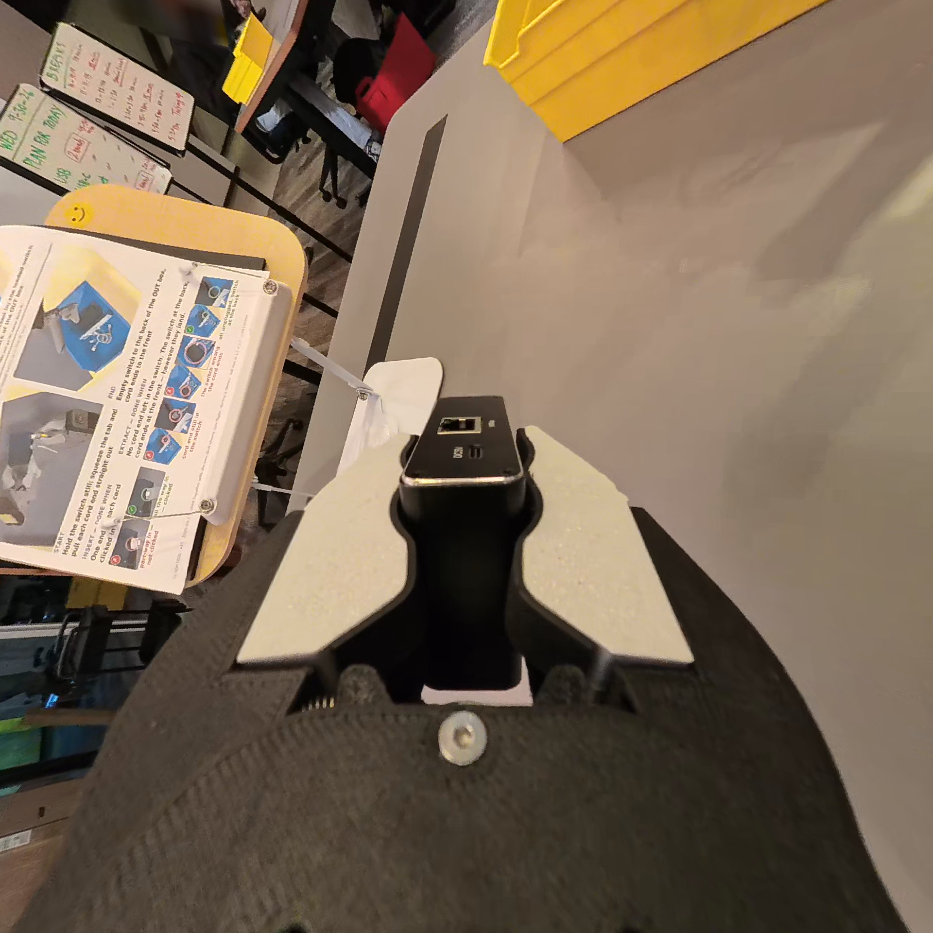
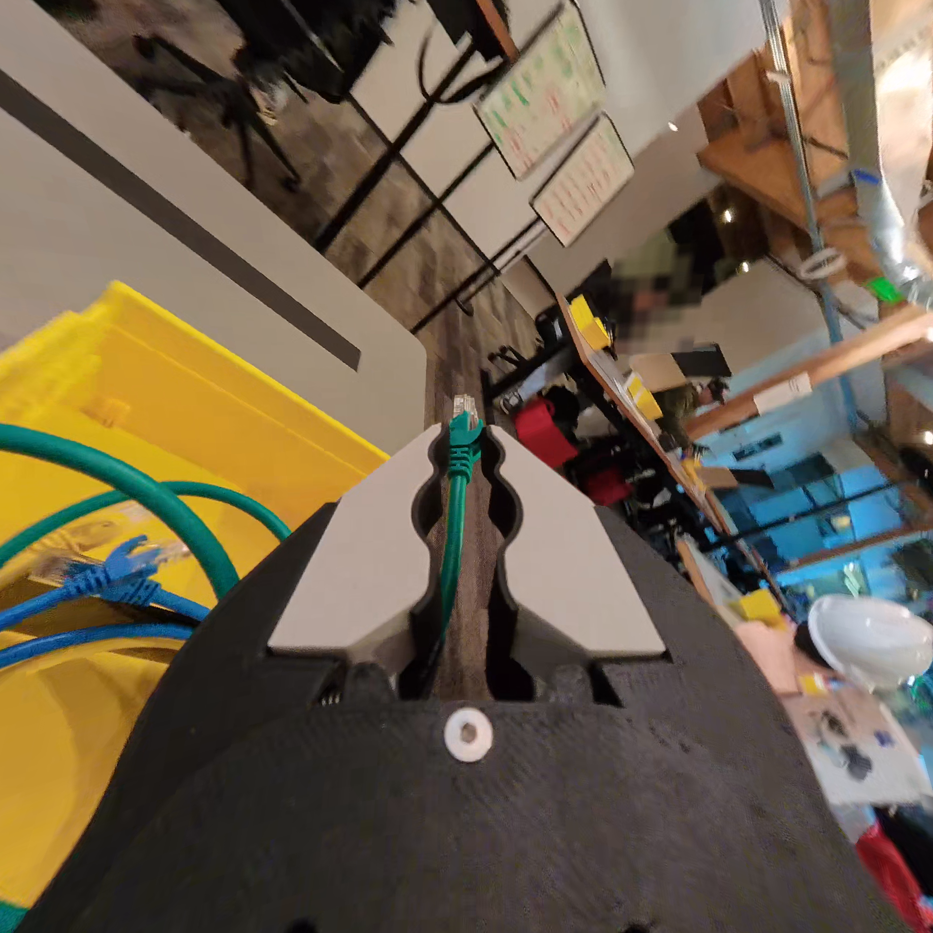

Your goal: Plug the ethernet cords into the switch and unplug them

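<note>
In the left wrist view my left gripper (image 1: 467, 454) is shut on the black switch (image 1: 467, 505) and holds it above the grey table. The switch's end face with one port (image 1: 459, 425) points away from me. In the right wrist view my right gripper (image 2: 467, 434) is shut on the green ethernet cord (image 2: 462, 454) just behind its clear plug (image 2: 465, 405), which sticks out past the fingertips. The green cord loops back to the left over a yellow bin (image 2: 151, 404). Blue ethernet cords (image 2: 116, 570) with clear plugs lie in that bin.
A yellow bin (image 1: 631, 50) stands on the grey table (image 1: 656, 303) at the far right. An instruction sheet on a stand (image 1: 126, 404) is at the left, beyond the table edge. Whiteboards (image 1: 101, 101), chairs, desks and a blurred person are in the room behind. My hands' fingertips stand some 45 centimetres from each other.
</note>
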`<state>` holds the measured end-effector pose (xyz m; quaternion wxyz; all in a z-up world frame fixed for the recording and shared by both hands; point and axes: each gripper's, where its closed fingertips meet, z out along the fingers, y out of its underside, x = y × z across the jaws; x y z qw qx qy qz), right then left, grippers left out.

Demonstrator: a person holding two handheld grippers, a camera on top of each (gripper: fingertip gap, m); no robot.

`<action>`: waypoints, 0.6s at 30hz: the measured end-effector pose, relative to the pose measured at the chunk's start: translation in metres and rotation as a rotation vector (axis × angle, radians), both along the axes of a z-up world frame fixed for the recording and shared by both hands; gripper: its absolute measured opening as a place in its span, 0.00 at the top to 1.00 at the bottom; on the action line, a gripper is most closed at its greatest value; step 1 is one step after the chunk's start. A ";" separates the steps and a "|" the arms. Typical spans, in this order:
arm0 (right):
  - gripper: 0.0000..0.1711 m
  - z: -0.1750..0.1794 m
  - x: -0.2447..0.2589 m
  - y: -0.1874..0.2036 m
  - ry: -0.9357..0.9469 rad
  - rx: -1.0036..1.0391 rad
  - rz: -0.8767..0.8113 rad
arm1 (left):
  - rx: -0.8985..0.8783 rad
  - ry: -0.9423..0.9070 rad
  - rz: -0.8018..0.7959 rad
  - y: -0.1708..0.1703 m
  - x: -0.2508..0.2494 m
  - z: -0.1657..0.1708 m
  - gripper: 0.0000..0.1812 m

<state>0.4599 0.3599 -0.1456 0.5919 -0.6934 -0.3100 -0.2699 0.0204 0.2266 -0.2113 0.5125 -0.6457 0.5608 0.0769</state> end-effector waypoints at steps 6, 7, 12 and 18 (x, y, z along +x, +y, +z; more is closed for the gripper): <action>0.94 -0.047 0.038 -0.002 0.032 0.007 -0.164 | -0.007 -0.001 0.005 0.000 -0.003 -0.004 0.80; 0.94 -0.053 0.038 -0.004 0.021 0.006 -0.175 | -0.007 0.000 0.006 0.000 -0.004 -0.004 0.80; 0.89 -0.081 0.042 -0.011 -0.012 -0.067 -0.214 | -0.011 0.006 0.006 0.000 -0.004 -0.008 0.80; 0.80 -0.097 0.043 -0.017 -0.021 -0.172 -0.219 | -0.007 0.011 0.009 -0.001 -0.006 -0.007 0.80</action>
